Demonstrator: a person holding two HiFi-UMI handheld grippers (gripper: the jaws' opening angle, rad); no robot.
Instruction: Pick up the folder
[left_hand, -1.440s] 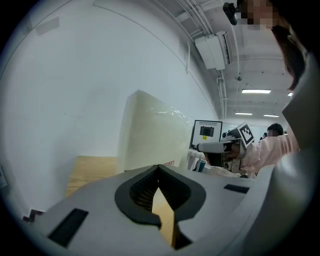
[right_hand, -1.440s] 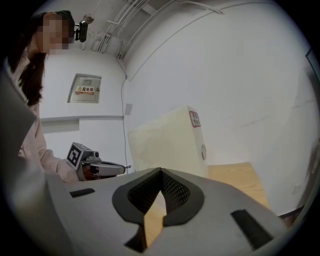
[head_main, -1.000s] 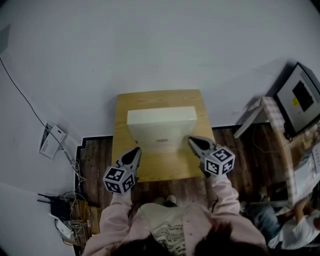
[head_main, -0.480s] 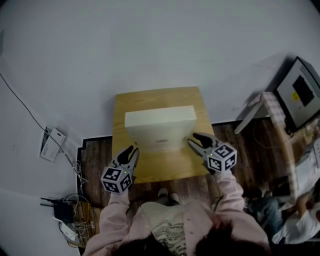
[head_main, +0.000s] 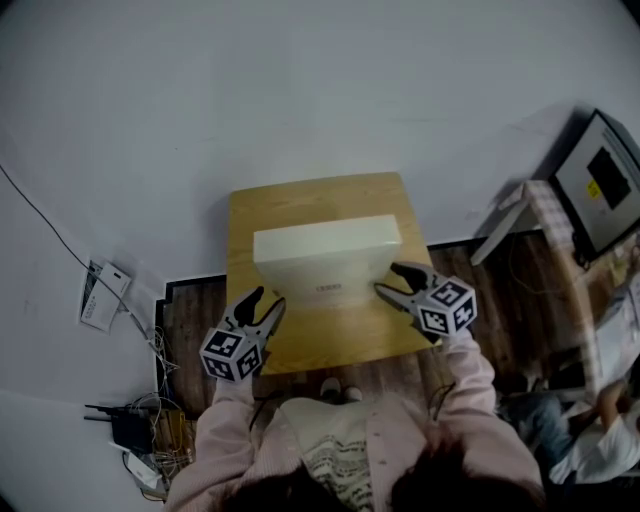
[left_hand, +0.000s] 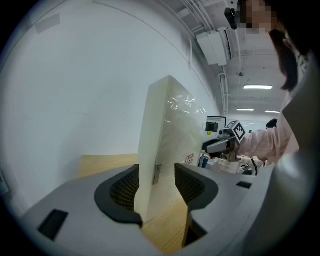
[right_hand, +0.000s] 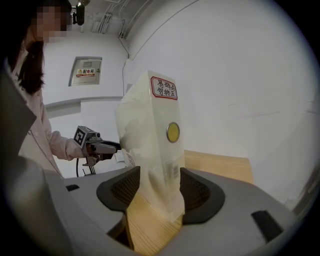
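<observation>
Not lifted yet: folder (head_main: 325, 262) upright on the surface (head_main: 320, 338), left claw (head_main: 266, 300) and right claw (head_main: 388, 278) opening around its ends (pads pressing nothing).

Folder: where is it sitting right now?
Head view centre: the folder stands upright on the wooden table, its ends between the opening jaws of the left hand-held gripper and the right hand-held gripper.

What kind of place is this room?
Probably an office or lab workroom: a monitor at the right, a router among loose cables, and ceiling strip lights.
</observation>
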